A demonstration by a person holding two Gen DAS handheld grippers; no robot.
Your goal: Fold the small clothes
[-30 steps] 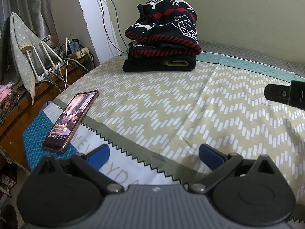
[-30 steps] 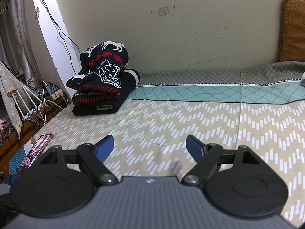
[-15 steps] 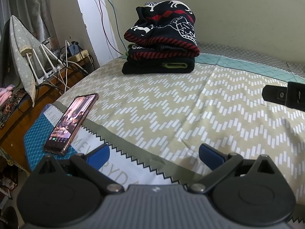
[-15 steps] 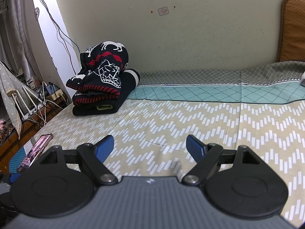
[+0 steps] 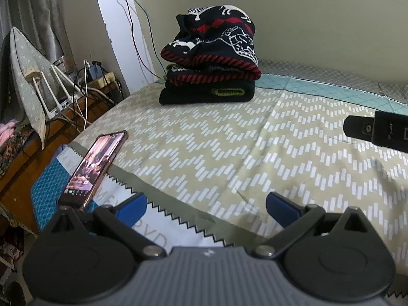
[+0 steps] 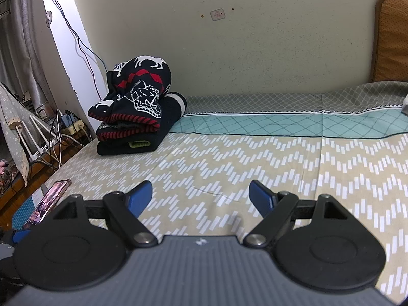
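Observation:
A stack of folded dark knit clothes (image 5: 211,61) with red, white and green trim sits at the far left of the bed (image 5: 204,137), also visible in the right wrist view as the same stack (image 6: 135,112). My left gripper (image 5: 206,204) is open low over the bed's near edge, nothing between its blue fingers. My right gripper (image 6: 201,195) is open above the patterned sheet (image 6: 255,163), holding nothing. The right gripper's black body (image 5: 377,130) shows at the right edge of the left wrist view. The stack lies well beyond both grippers.
A phone (image 5: 93,168) with a lit screen lies at the bed's near left corner, also seen as the phone (image 6: 48,201). Left of the bed stand a folded ironing board (image 5: 25,86), cables and a power strip (image 5: 99,79). A wall (image 6: 229,38) runs behind; an orange headboard (image 6: 390,38) is right.
The left wrist view has shifted slightly, with the stack and phone drifting a little to the left and up. The right gripper has stayed still. Both remain open.

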